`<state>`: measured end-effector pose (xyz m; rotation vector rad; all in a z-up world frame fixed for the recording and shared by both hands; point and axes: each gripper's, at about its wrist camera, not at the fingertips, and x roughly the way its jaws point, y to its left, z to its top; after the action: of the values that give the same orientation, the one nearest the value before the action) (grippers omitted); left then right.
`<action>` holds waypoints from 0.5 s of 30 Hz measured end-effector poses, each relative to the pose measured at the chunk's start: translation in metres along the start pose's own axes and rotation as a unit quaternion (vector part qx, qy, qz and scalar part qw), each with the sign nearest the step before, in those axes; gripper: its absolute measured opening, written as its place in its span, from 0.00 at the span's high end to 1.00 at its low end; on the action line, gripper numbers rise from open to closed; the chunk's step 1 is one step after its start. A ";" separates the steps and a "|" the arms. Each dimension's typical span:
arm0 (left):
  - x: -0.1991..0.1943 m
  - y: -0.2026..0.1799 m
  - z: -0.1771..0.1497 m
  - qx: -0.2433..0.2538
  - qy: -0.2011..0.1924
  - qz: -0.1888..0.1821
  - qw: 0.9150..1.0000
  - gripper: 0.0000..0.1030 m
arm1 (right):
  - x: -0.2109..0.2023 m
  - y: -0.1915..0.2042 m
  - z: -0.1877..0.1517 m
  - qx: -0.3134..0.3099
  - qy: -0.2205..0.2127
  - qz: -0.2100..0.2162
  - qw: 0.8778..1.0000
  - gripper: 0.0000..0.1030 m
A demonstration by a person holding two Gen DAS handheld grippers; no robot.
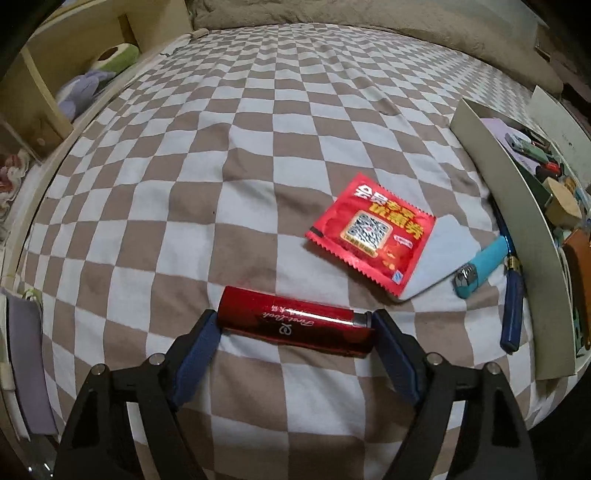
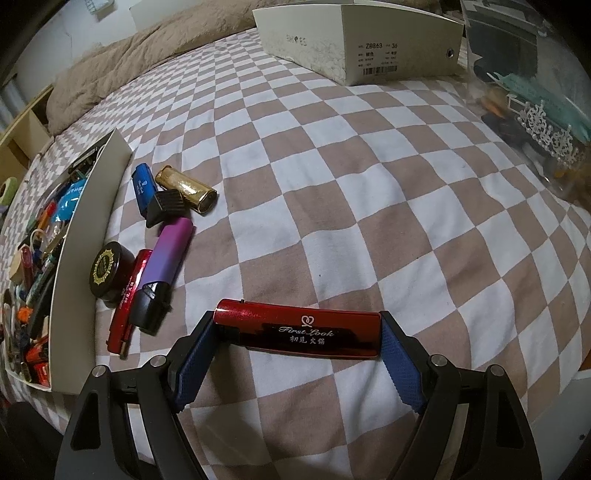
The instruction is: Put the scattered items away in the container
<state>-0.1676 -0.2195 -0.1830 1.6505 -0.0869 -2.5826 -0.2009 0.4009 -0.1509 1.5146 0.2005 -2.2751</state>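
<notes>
Home bedroom: checkered bedsheet (image 1: 258,166), beige duvet (image 1: 332,22), bedside shelf (image 1: 74,44).

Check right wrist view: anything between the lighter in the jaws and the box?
A black jar, purple lighter and slim red lighter lie on the bed along the box wall, between it and the held red lighter. Above them, nothing visible.

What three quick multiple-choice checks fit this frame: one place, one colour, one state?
1. In the right wrist view, the open white cardboard box of clutter sits at the: A) left edge B) right edge C) bottom centre
2. The crinkle-edged foil sachet in the left wrist view is: A) green B) red C) silver
3. The right gripper is: A) open, empty B) shut on a gold lighter C) shut on the glossy red cylindrical lighter
1A, its wall runs down the left; 2B, red with yellow print; 3C, both blue pads press its ends.
</notes>
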 end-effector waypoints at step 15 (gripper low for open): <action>-0.063 -0.015 0.007 -0.056 -0.065 -0.025 0.996 0.20 | -0.030 0.010 0.013 0.003 -0.045 0.007 0.999 0.18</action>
<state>-0.1478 -0.1989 -0.1244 1.4646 0.0906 -2.6767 -0.1977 0.3950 -0.1172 1.4088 0.1576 -2.3293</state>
